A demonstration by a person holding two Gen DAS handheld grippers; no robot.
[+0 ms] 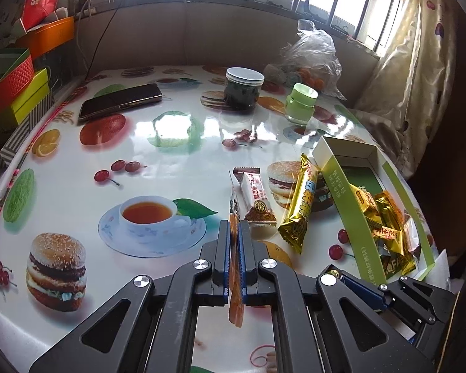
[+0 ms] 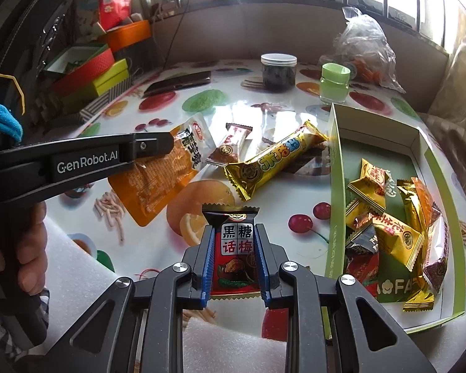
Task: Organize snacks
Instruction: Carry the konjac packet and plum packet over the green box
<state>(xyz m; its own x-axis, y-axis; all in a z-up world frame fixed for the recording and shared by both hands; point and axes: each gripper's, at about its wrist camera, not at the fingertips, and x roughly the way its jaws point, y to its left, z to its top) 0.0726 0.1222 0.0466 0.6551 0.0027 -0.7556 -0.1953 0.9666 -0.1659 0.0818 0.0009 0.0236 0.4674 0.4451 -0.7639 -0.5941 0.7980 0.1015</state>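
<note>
Worktop (image 1: 77, 161): glossy cloth printed with fruits and burgers.
Left gripper (image 1: 235, 227): fingers closed on orange packet (image 2: 158, 177), lifted above worktop.
Right gripper (image 2: 236, 236): fingers clamp red-black plum candy (image 2: 236, 248).
Green box (image 2: 335, 186): on the right, holds many wrapped snacks.
Gold bar (image 2: 276, 161): lies beside box.

Left wrist view: looks forward and down along its own fingers, close over the table (image 1: 77, 161), toward the window; right wrist view: same tilt and heading, sits further right, near the green box (image 2: 335, 186); both share the gold bar (image 1: 298, 208), box, jars, phone (image 1: 121, 101).
</note>
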